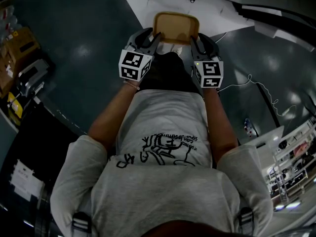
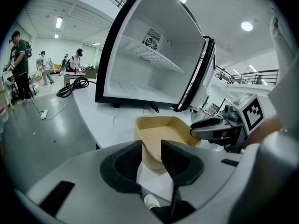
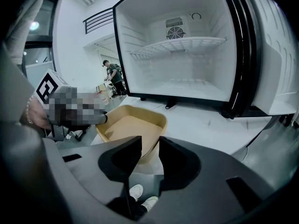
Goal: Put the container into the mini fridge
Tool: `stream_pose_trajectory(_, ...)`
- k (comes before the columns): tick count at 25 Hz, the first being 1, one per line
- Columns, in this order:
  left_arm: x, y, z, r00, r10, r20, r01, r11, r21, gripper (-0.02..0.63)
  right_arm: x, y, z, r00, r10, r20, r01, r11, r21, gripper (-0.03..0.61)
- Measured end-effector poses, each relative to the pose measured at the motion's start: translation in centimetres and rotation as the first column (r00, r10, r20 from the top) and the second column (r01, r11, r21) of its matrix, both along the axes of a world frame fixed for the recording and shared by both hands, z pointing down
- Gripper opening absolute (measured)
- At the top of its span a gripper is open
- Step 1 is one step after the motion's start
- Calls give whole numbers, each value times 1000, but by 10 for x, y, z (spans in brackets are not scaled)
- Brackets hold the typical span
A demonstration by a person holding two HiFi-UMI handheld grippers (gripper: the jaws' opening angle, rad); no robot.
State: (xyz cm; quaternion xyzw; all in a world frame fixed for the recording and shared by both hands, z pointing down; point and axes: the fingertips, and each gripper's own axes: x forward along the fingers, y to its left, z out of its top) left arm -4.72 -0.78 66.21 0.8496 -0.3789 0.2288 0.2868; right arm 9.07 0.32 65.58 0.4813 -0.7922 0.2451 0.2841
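And here the tan container (image 1: pixel 176 26) is seen at the near edge of the white table (image 1: pixel 148 4), with its near end hanging out past the edge towards the person. It is taken from both sides. The left gripper (image 2: pixel 150 146) is closed on the near left corner of the wall, and the right gripper (image 3: pixel 150 143) is clamped on the near right corner. In each gripper view the rim is caught between the dark pads, with no gap to be made out.

The mini fridge (image 3: pixel 187 45) is found just beyond, standing on the same table. Its door (image 3: pixel 266 55) is swung wide and its white inside is bare apart from one wire shelf (image 3: pixel 182 45). The container is not in it yet.

How will the container handle? It is open-topped and nothing is seen in it, so it is judged to be light. The walls look thin and moulded, so some flex is expected under a hard squeeze. The surface looks smooth, and a slip is possible if it is tipped. A hold on the two near corners is judged the sound one, because the curve there stiffens the wall. The tray should be kept level, and the pressure matched on both sides, so that it is not twisted on the way to the fridge floor.
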Motion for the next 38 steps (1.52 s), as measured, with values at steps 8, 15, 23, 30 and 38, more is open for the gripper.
stream_pose_trajectory(8,2,-1,0,1000,0,-2,0,1000,-13,138,0,-2,-1,1000,12,12,-12,1000,-5,127)
stream_pose_trajectory(15,1,0,-4,1000,-5,-7,5,1000,-17,138,-1,-3,-8,1000,16,23,-16,1000,1,127)
stream_pose_trajectory(23,-1,0,-11,1000,-12,-11,12,1000,-12,138,-3,-6,-16,999,21,28,-21,1000,14,127)
stream_pose_trajectory(30,1,-3,-21,1000,-15,-13,15,1000,-3,138,-1,-9,-25,999,28,30,-29,999,31,127)
stream_pose_trajectory(38,1,-4,-28,1000,-22,-20,22,1000,0,138,-1,-12,-35,999,32,38,-33,998,44,127)
